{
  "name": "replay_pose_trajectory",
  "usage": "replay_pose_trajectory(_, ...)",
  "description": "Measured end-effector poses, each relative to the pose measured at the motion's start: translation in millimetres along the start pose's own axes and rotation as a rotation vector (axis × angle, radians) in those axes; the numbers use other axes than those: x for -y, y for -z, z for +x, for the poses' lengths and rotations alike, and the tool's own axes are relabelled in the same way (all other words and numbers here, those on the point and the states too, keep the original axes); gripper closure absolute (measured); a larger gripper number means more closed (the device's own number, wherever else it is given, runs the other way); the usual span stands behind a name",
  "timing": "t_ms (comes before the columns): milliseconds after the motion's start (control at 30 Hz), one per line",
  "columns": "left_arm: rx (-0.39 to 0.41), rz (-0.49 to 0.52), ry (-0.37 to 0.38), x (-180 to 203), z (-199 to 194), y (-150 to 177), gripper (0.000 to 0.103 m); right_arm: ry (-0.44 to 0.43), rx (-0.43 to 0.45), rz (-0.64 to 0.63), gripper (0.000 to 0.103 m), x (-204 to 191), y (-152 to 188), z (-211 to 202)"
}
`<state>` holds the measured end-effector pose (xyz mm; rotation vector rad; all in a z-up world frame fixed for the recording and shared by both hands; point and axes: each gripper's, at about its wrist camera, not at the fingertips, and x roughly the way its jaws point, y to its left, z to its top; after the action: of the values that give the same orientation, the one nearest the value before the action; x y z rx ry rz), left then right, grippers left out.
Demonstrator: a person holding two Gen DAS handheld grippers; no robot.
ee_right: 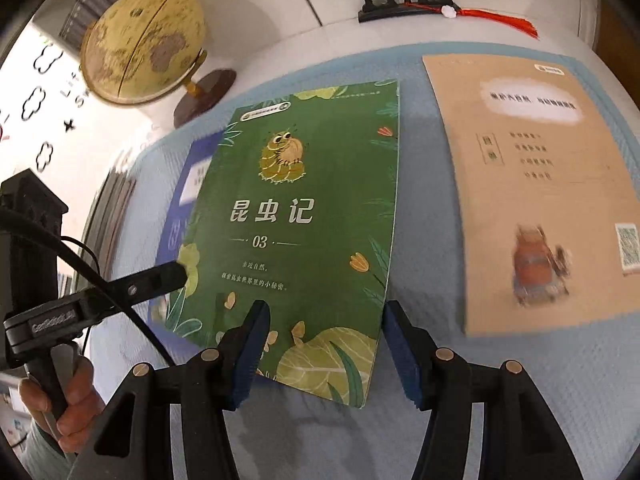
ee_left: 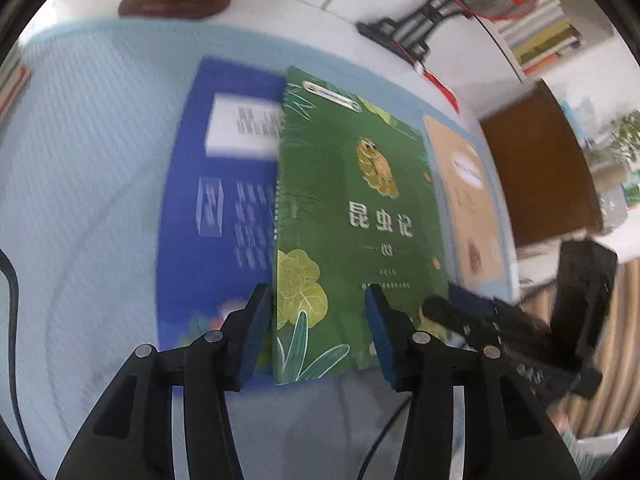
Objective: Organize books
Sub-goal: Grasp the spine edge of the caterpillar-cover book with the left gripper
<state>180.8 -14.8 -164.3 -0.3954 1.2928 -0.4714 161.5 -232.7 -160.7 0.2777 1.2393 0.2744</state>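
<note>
Both wrist cameras look steeply down along their own fingers, close above the green book (ee_left: pixel 352 216) (ee_right: pixel 296 232), which both views share.

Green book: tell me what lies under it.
The green book overlaps a blue book, covering its right side. A white label and text show on the blue cover; the rest is hidden. Both lie on the light blue mat.

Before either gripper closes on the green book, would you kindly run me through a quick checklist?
1. Left gripper jaws open, nothing pinched: ok.
2. Right gripper jaws open, astride the green book's near corner: ok.
3. Green book lying flat on the blue mat: cannot tell.
4. Green book clear of the blue book: not ok, it overlaps it.
5. Tan book apart from the green one: ok.
</note>
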Motion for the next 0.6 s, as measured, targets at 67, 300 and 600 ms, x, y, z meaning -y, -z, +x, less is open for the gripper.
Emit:
replay_pose_trajectory(67,-0.014,0.0,0.027,3,-2,22,0.059,0.005,-0.022,-0.023,0.045,2,14,-4)
replay_pose_trajectory(300,-0.021,-0.034,-0.051,9,-13,88,0.059,0.022,-0.064,-0.115,0.047,3,71,-23)
replay_pose_trajectory(600,0.054,-0.042,-0.081,19,-3,79,0.066,0.056,-0.036,-0.155,0.059,-5,78,-18)
